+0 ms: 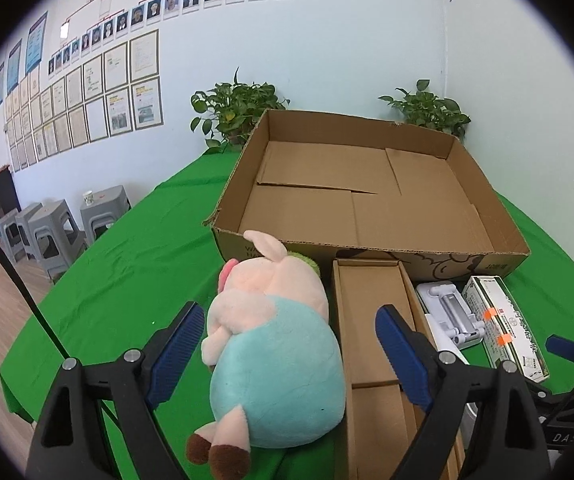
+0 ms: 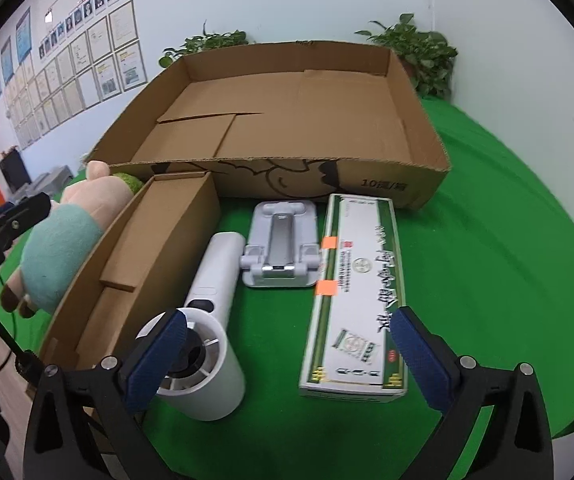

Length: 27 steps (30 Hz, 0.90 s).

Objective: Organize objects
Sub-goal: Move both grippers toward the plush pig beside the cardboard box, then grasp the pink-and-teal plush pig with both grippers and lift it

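Left gripper (image 1: 289,354) is held wide open astride the plush pig (image 1: 271,344), nothing gripped; right gripper (image 2: 287,364) is likewise wide and empty above the white fan (image 2: 203,344) and medicine box (image 2: 355,296). All lie on the green table (image 2: 507,240) before the large carton (image 2: 287,120). Soft plush may be pinched off-centre and slip; the narrow box (image 1: 371,328) beside it may be snagged.

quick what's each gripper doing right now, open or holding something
Left gripper: open, jaws either side of the plush pig, not pressing it.
Right gripper: open, holding nothing, above the green cloth.
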Each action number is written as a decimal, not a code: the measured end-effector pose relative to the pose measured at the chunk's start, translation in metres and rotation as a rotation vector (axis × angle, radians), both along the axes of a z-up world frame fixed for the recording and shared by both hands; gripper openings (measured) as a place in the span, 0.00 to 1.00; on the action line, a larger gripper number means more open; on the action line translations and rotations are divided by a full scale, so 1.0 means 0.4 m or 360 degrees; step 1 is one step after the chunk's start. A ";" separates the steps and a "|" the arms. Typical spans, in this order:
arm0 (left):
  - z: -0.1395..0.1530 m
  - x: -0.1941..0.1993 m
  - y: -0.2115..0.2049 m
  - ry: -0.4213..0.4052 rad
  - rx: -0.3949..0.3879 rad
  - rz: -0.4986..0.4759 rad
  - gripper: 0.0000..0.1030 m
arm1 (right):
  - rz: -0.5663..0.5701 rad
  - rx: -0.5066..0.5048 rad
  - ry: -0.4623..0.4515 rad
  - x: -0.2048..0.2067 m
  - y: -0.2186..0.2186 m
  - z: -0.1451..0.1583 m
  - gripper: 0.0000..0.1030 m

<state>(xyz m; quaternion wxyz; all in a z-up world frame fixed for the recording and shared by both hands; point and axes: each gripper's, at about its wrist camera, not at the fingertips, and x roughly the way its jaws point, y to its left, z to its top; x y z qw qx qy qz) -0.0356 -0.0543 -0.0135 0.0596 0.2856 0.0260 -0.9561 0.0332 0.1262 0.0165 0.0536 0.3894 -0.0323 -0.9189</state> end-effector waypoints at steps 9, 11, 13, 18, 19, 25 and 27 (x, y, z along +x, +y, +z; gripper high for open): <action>-0.003 -0.002 -0.038 -0.0033 0.0104 -0.0046 0.85 | 0.0040 -0.0143 -0.0036 0.001 0.031 0.003 1.00; -0.004 -0.001 -0.050 -0.0040 0.0122 -0.0030 0.84 | 0.0075 -0.0196 -0.0018 0.005 0.040 0.013 1.00; -0.002 0.002 -0.060 -0.0029 0.0126 -0.0008 0.84 | 0.0115 -0.0258 -0.0003 0.009 0.049 0.024 1.00; -0.011 0.001 -0.085 -0.0061 0.0162 -0.0035 0.84 | 0.0278 -0.0421 0.0030 0.012 0.057 0.067 1.00; -0.022 -0.005 -0.093 -0.0101 0.0194 -0.0060 0.84 | 0.0316 -0.0445 0.0040 0.011 0.054 0.077 1.00; -0.116 -0.038 -0.123 -0.0311 0.0415 -0.0157 0.85 | 0.0540 -0.0614 0.0067 -0.003 0.017 0.144 1.00; -0.124 -0.035 -0.133 -0.0293 0.0479 -0.0179 0.79 | 0.0582 -0.0603 0.0061 -0.010 -0.012 0.154 1.00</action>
